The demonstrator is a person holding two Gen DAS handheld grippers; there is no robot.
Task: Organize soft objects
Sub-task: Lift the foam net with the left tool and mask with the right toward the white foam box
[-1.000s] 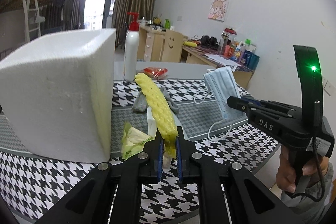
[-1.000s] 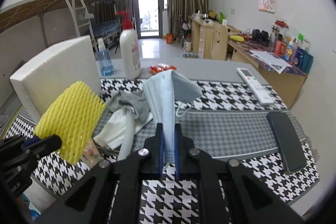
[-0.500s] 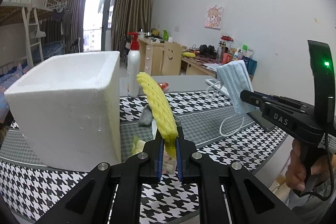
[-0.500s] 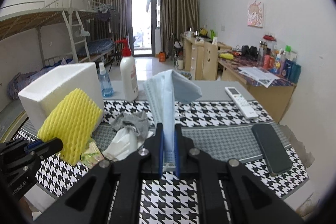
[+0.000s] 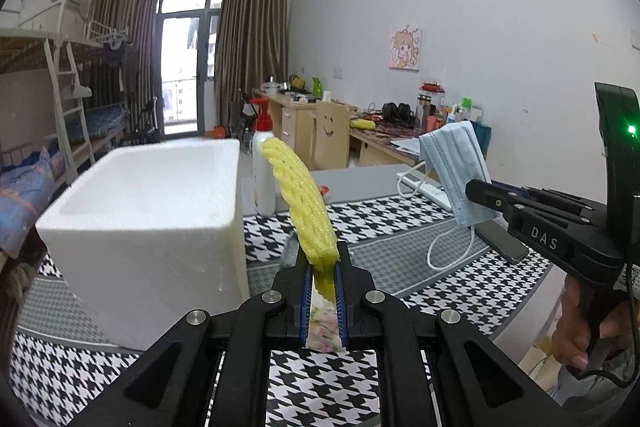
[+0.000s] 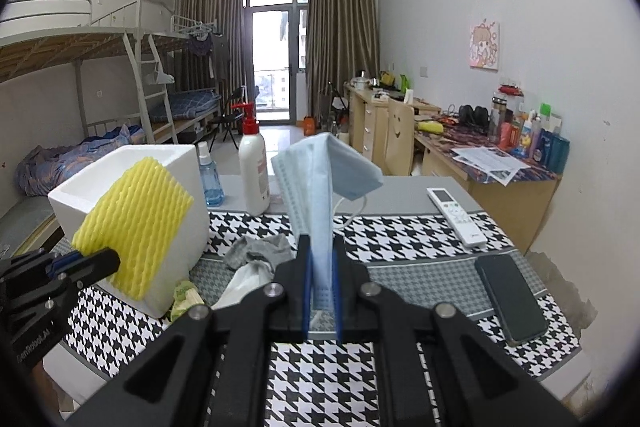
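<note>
In each gripper (image 5: 323, 269), something soft

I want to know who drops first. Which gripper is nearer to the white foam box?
Left. The left gripper, with the yellow foam net, is just beside the white foam box; the right gripper, with the face mask, is farther right.

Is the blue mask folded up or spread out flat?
Folded. The blue mask is doubled over and pinched in the right gripper, standing upward, with its white ear loop dangling loose below it.
</note>
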